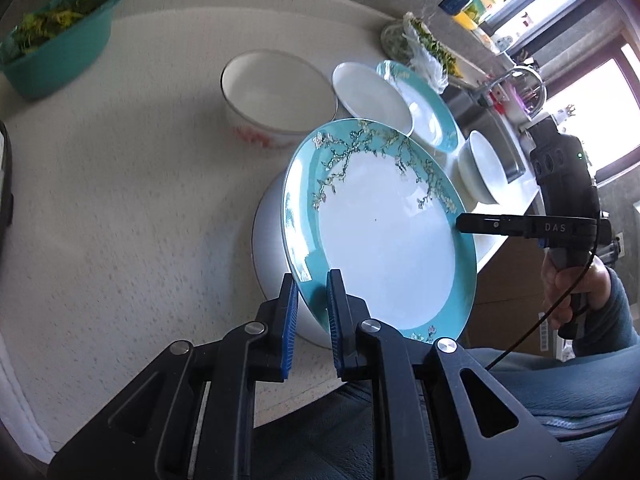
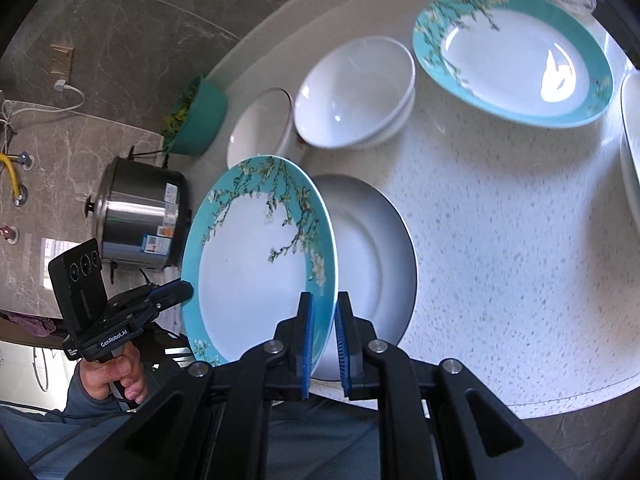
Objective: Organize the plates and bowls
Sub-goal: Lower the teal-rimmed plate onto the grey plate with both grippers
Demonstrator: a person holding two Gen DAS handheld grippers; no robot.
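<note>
A speckled white surface (image 2: 500, 240) carries white bowls (image 2: 352, 96) and a second teal plate (image 2: 516, 56). Above a grey-rimmed plate (image 2: 372, 264), a tilted teal blossom plate (image 1: 380, 232) is clamped by its rim between the left hand-held gripper (image 1: 316, 284) and the right hand-held gripper (image 2: 324, 308).

The held plate (image 2: 256, 260) hangs tilted over a wide plate (image 2: 372, 264) on the counter (image 2: 500, 240); 2 bowls, possibly stacked (image 2: 352, 96), sit behind it.
</note>
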